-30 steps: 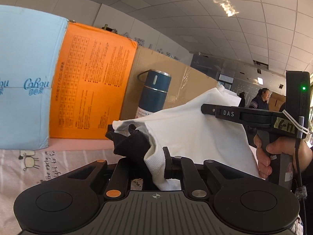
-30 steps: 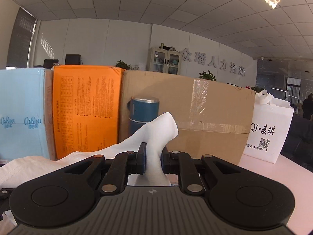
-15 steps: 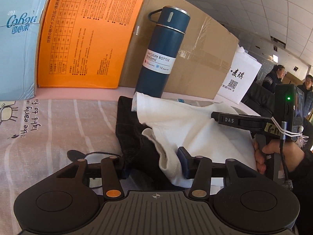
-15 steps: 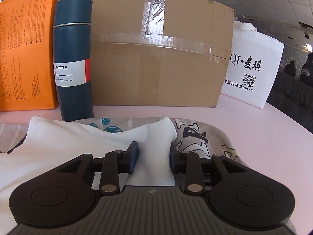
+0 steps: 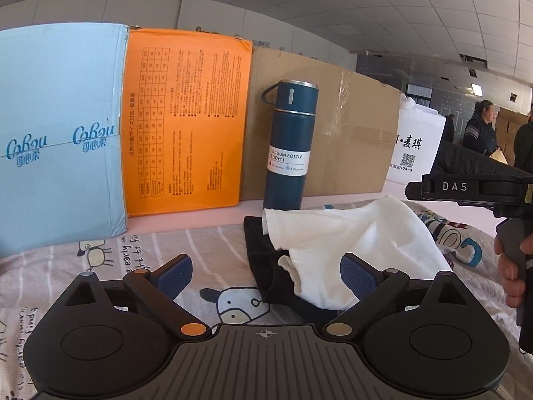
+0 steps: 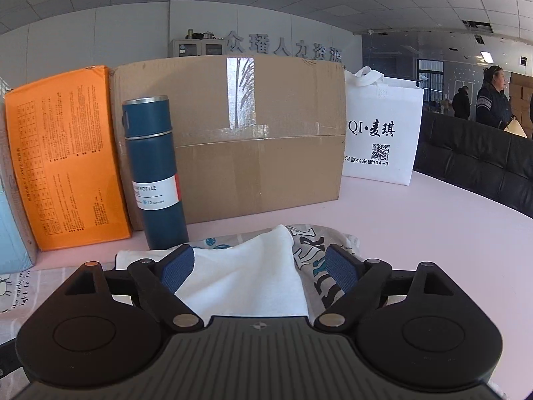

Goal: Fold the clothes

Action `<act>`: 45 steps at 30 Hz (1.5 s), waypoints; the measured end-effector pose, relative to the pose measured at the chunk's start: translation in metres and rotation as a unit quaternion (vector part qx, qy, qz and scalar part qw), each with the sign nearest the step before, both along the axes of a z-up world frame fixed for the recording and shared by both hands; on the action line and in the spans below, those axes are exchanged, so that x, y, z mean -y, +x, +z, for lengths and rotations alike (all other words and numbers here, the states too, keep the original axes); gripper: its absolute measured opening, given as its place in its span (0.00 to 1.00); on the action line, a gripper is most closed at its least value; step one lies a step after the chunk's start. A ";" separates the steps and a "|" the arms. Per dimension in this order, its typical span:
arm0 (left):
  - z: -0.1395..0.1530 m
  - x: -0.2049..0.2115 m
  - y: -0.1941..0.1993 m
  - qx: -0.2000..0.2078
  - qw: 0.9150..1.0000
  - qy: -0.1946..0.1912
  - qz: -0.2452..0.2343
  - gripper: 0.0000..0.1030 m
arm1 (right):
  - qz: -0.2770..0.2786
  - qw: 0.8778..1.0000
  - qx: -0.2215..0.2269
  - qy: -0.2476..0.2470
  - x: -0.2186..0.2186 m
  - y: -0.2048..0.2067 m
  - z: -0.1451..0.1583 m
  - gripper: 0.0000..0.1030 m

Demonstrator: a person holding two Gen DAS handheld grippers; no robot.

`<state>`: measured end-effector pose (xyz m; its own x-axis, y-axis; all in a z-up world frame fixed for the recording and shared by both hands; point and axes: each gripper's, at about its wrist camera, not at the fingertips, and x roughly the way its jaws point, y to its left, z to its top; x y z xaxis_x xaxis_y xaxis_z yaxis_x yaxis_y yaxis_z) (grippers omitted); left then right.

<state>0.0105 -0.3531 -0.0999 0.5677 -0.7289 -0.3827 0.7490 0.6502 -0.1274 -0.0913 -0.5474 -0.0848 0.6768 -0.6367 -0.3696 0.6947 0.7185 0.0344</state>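
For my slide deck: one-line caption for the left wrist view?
Open left gripper facing a white cloth garment lying on black fabric before a blue vacuum bottle.

Both grippers are spread wide here, nothing pinched in either one. The left gripper (image 5: 266, 275) is held low and roughly level, its blue pads (image 5: 175, 276) set well apart. The right gripper (image 6: 258, 268) is held much the same way, jaws splayed out, blue pads (image 6: 341, 270) facing inward. In the left wrist view the right hand (image 5: 513, 266) is seen wrapped around its handle, fingers curled at the frame edge.
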 end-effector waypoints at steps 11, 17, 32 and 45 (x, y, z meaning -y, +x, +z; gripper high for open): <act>0.041 -0.086 -0.017 0.035 0.998 -0.053 0.006 1.00 | -0.027 0.999 -0.020 -0.015 -0.121 -0.046 0.039 1.00; 0.055 -0.124 -0.015 0.034 0.996 -0.078 0.009 1.00 | -0.066 0.997 -0.025 -0.029 -0.176 -0.054 0.049 1.00; 0.063 -0.152 -0.014 0.068 0.994 -0.079 -0.016 1.00 | -0.130 0.991 -0.009 0.020 -0.225 -0.056 0.038 1.00; 0.032 -0.127 -0.016 0.053 0.998 -0.018 0.014 1.00 | -0.171 0.983 -0.034 0.054 -0.192 -0.052 0.005 1.00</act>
<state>-0.0057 -0.2258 -0.0683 0.6238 -0.7246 -0.2929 0.7410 0.6675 -0.0731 -0.1429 -0.3555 -0.0797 0.4018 -0.7769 -0.4847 0.8980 0.4379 0.0426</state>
